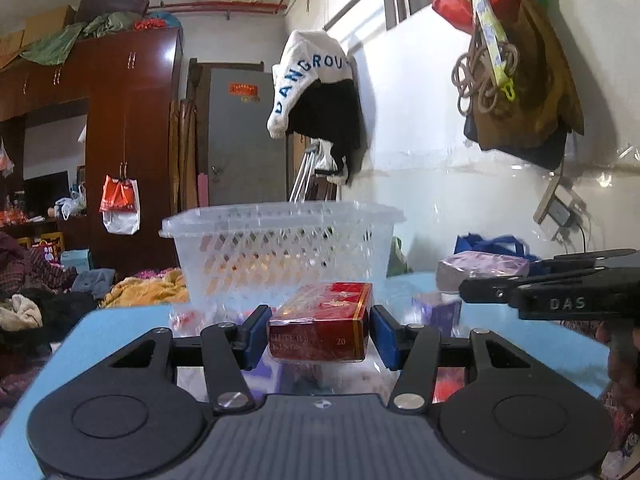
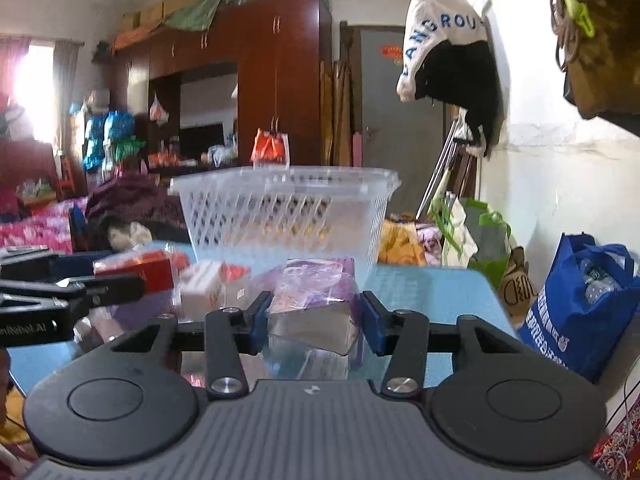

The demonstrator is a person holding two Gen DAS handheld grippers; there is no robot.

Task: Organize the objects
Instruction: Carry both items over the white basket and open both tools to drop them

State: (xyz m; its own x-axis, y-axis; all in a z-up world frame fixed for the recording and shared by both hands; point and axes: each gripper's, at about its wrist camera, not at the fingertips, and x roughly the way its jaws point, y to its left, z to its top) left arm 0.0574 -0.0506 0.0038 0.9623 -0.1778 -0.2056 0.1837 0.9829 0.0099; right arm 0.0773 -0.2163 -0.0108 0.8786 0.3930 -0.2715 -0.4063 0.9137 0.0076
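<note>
My left gripper (image 1: 319, 330) is shut on a red cigarette pack (image 1: 324, 320) and holds it above the blue table (image 1: 120, 328), short of the clear plastic basket (image 1: 280, 240). My right gripper (image 2: 314, 316) is shut on a purple plastic-wrapped pack (image 2: 316, 300), also raised in front of the basket (image 2: 284, 208). Each gripper shows at the edge of the other's view: the right one (image 1: 552, 288) with its purple pack (image 1: 480, 268), the left one (image 2: 68, 292) with its red pack (image 2: 136, 272).
More small packs lie on the table under and between the grippers: a white and orange box (image 2: 204, 284) and purple packets (image 1: 436, 308). A blue bag (image 2: 580, 300) stands right of the table by the wall. Clothes pile up beyond the table's left side.
</note>
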